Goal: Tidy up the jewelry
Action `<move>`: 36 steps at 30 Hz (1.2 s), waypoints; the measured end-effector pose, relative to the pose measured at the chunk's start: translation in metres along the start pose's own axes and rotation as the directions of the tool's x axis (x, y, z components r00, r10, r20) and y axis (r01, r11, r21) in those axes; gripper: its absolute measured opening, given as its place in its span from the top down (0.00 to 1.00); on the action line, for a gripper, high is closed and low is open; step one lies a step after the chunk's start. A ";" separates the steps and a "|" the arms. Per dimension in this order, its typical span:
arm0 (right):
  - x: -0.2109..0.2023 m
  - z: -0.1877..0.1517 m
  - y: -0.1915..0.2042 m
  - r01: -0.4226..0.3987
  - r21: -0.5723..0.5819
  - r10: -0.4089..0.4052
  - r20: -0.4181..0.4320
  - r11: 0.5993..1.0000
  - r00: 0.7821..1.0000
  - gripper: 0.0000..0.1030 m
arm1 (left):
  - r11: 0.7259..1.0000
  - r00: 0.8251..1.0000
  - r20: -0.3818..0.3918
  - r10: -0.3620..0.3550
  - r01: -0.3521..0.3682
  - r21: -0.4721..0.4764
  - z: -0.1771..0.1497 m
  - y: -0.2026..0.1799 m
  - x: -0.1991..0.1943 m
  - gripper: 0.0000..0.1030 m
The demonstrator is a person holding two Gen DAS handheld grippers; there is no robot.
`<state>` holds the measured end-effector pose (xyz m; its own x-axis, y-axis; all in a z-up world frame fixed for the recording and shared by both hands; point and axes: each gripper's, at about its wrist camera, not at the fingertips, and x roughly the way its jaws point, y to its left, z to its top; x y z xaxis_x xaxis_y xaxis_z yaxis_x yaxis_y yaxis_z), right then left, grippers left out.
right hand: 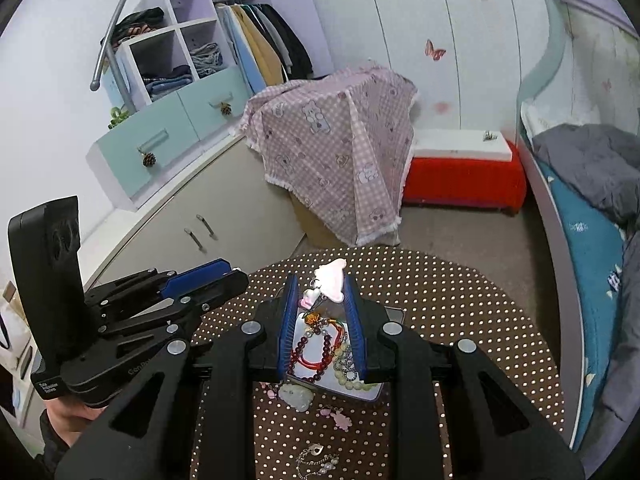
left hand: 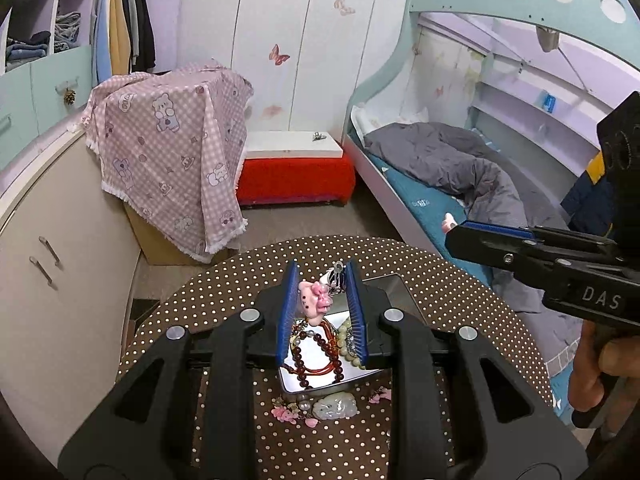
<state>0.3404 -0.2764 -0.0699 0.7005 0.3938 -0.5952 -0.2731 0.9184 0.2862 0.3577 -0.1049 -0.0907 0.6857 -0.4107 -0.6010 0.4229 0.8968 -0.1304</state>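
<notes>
A shiny metal tray (left hand: 316,384) on the brown polka-dot table (left hand: 440,292) holds dark red bead bracelets (left hand: 316,354) and pale bead strings. My left gripper (left hand: 322,276) is shut on a pink pig charm (left hand: 314,300) with a striped trinket, held above the tray. My right gripper (right hand: 320,284) is shut on a pale pink cloud-shaped charm (right hand: 332,280), also above the tray (right hand: 368,394) with its bracelets (right hand: 316,354). A pale jade pendant (left hand: 334,408) and pink flower pieces (left hand: 286,414) lie in front of the tray. A silver heart chain (right hand: 316,460) lies nearer me.
The right gripper's body (left hand: 560,268) shows at the right of the left view; the left gripper's body (right hand: 120,320) shows at the left of the right view. A pink checked cloth covers a box (left hand: 168,160). A bed (left hand: 460,176) is right, cabinets (left hand: 52,272) left.
</notes>
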 end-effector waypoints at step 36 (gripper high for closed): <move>-0.152 -0.079 0.046 0.172 -0.019 -0.161 0.266 0.985 0.951 0.07 | 0.980 0.928 0.320 0.191 -0.198 -0.012 -0.085 -0.018 -0.179 0.06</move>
<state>0.1690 -0.2913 -0.0253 0.8850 0.2164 -0.4122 -0.1611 0.9730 0.1650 0.1772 -0.0333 -0.0477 0.9068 -0.2627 -0.3298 0.2721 0.9621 -0.0184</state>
